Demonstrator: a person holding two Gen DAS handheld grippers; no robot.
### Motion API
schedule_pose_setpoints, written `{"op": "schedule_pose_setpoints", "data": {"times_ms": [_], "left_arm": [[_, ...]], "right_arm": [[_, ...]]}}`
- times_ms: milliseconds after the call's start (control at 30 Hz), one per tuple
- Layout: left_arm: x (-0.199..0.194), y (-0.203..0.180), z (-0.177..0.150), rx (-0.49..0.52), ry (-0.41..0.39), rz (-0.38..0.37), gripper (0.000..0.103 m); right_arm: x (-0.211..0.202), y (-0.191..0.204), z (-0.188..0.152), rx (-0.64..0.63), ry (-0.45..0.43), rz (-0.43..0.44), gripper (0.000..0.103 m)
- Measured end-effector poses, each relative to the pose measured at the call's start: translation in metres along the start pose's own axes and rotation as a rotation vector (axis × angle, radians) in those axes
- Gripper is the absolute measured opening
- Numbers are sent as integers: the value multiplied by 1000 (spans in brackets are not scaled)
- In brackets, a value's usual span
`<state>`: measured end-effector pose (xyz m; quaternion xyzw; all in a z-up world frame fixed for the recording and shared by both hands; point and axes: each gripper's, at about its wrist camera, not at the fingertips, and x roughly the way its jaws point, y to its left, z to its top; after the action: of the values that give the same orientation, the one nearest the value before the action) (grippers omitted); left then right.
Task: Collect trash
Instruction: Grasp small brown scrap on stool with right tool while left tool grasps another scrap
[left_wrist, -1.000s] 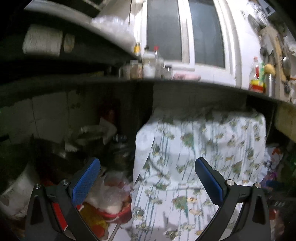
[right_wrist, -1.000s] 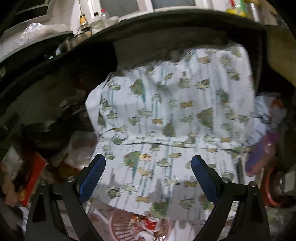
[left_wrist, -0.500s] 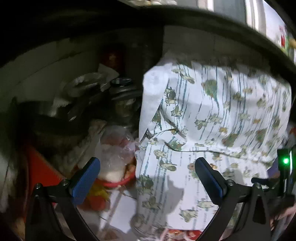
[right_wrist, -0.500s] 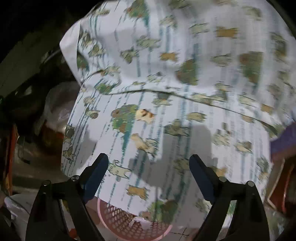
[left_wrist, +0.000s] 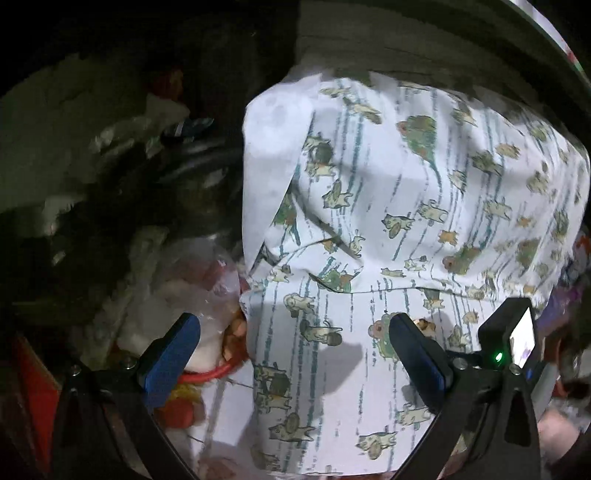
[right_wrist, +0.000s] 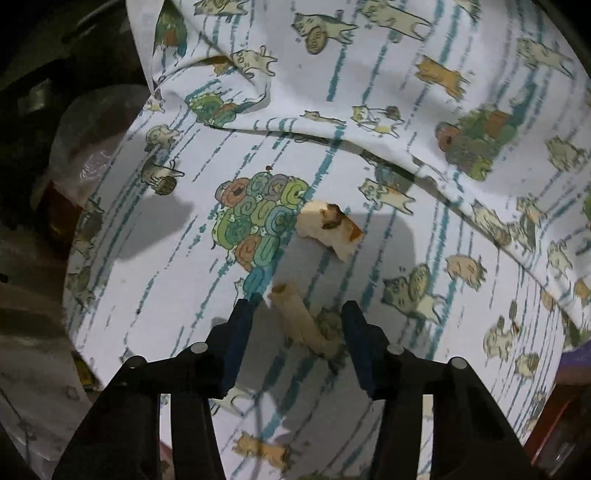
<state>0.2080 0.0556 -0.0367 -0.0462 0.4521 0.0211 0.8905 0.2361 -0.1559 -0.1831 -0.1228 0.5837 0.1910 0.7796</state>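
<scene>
Two scraps of trash lie on a white cloth printed with cats (right_wrist: 369, 92): a tan rolled paper tube (right_wrist: 301, 319) and a torn beige scrap (right_wrist: 328, 227) just beyond it. My right gripper (right_wrist: 297, 314) has its jaws partly closed around the tube, with a gap still showing on each side. Its blue fingertips (right_wrist: 242, 321) rest low over the cloth. My left gripper (left_wrist: 291, 350) is wide open and empty above the same cloth (left_wrist: 406, 203). The right gripper's black body (left_wrist: 509, 332) shows at the left view's right edge.
A clear plastic bag (left_wrist: 207, 291) sits in a red bowl (left_wrist: 207, 374) left of the cloth. Dark pots and clutter (left_wrist: 177, 166) fill the space under a shelf at left. A pale bag (right_wrist: 96, 147) lies beside the cloth's left edge.
Both grippers dropped lower and closer to the cloth. My right gripper's jaws narrowed from wide open to around the paper tube. The left gripper stayed open.
</scene>
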Motion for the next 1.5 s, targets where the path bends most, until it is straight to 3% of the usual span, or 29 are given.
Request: {"op": "schedule_pose_setpoints", "data": {"times_ms": [100, 233, 300, 367, 467, 600, 733, 833, 1100, 1267, 1400, 1500], "left_arm": [[6, 1, 1, -29, 33, -24, 103], [-2, -10, 1, 63, -29, 64, 103], [0, -11, 0, 64, -15, 38, 103], [7, -8, -1, 39, 3, 18, 103], [22, -9, -4, 41, 44, 106, 103], [19, -15, -3, 37, 43, 41, 103], [19, -26, -3, 95, 24, 83, 103], [29, -27, -3, 84, 50, 73, 103], [57, -43, -2, 128, 106, 72, 103], [63, -59, 3, 131, 128, -13, 103], [60, -75, 18, 131, 159, -121, 103], [67, -90, 23, 144, 182, -188, 103]], "right_arm": [[5, 3, 2, -7, -7, -22, 43], [7, 7, 7, 13, -10, -27, 31], [7, 6, 7, 17, -6, -24, 21], [7, 6, 9, 35, -3, -33, 18], [8, 1, 11, 70, -1, -23, 16], [-8, -9, 12, 99, -30, -6, 16], [-31, -18, 14, 108, -80, 18, 16], [-47, -29, 12, 125, -110, 25, 16], [-70, -83, 18, 296, -169, 15, 16], [-85, -113, 16, 394, -216, -52, 16], [-92, -134, 12, 480, -197, 48, 16], [-90, -143, 8, 498, -178, 53, 16]]}}
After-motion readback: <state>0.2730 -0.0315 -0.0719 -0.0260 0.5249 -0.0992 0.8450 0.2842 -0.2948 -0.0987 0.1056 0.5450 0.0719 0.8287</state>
